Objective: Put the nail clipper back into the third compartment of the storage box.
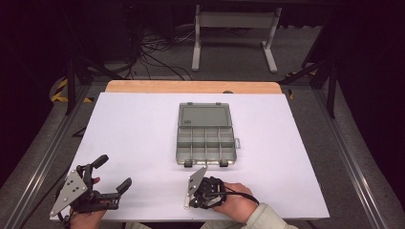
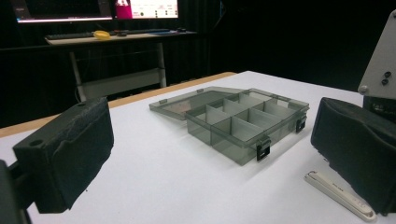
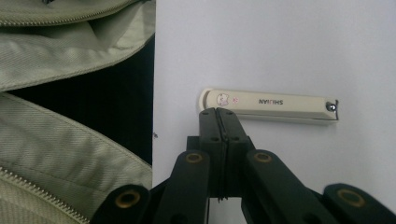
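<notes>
White table [image 1: 143,138]: carries a smoky clear compartment box [image 1: 206,143] at centre, lid [image 1: 204,116] laid open flat on the far side, dividers upright. Left gripper [image 1: 116,172] at the near left corner, jaws spread wide with nothing between them; right gripper [image 3: 219,113] near the front edge, jaws pressed together, tips just beside a cream nail clipper [image 3: 268,105] lying flat on the table.

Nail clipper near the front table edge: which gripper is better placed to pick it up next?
Probably the right gripper: its closed jaws sit right beside the nail clipper. The left gripper, open, is farther off toward the table's left corner.
</notes>
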The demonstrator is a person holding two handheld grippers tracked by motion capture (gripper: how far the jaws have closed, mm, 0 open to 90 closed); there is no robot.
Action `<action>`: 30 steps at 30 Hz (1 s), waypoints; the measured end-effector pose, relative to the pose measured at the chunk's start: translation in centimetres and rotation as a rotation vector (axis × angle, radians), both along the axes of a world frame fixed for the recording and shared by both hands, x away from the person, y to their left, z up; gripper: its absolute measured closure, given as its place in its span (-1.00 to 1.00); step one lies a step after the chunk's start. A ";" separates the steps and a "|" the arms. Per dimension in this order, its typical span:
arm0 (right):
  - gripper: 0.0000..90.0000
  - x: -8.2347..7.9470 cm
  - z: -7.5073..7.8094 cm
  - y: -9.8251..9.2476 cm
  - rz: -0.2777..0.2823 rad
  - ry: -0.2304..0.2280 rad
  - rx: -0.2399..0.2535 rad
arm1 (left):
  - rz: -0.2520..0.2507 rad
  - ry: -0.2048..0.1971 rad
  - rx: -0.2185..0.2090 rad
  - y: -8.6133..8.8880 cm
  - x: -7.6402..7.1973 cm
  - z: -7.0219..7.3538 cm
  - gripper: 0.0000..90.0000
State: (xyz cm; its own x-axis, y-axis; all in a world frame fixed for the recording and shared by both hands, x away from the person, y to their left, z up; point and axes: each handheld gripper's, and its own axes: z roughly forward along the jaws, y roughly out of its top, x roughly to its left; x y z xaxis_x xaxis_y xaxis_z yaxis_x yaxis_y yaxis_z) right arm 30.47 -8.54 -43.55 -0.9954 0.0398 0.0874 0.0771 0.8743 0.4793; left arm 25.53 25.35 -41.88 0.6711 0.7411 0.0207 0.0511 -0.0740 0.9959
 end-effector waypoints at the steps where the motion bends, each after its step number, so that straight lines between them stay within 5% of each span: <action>1: 1.00 0.0 -0.1 0.0 -0.002 -0.002 0.002 | 0.000 0.000 0.000 0.0 0.0 0.0 -1.00; 30: 1.00 1.0 -0.5 2.7 -0.039 -0.017 0.030 | 0.000 -0.001 -0.002 0.1 0.0 0.0 -0.99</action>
State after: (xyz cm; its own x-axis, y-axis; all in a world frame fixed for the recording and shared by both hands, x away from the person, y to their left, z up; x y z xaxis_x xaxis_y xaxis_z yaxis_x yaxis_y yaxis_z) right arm 31.47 -5.81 -44.09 -0.9945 0.0764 0.0720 0.1025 0.8558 0.5070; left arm 25.55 25.41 -41.86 0.6709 0.7413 0.0196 0.0506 -0.0721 0.9961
